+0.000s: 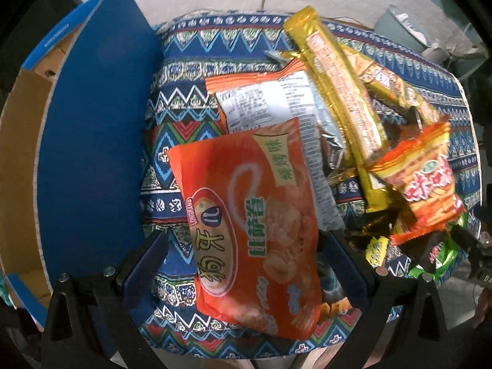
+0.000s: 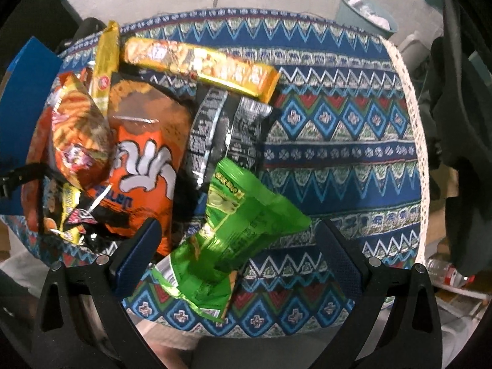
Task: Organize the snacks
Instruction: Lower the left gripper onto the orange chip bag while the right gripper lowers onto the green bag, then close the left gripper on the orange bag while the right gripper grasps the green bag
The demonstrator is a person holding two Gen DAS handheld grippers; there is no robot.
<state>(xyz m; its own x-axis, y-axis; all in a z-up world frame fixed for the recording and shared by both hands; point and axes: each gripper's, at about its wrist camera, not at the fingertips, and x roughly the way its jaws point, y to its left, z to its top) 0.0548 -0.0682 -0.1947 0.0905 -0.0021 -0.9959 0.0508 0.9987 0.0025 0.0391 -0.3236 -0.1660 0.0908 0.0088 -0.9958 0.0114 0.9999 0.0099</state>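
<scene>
A patterned blue tablecloth (image 2: 338, 141) is covering the table, with a grey bin (image 2: 366, 12) standing on the floor beyond it. Over on the left wrist view, a blue cardboard box (image 1: 98, 141) is sitting open at the cloth's left edge. The left gripper (image 1: 246, 261) is hovering with its fingers spread wide around the orange snack bag (image 1: 249, 224), which is lying on the cloth beside the box, not clamped. Behind it, the long gold packet (image 1: 341, 89) is leaning across the heap. The right gripper (image 2: 243, 246) is gaping wide too, straddling the green snack bag (image 2: 233, 233) that is lying between its fingers near the cloth's front edge.
</scene>
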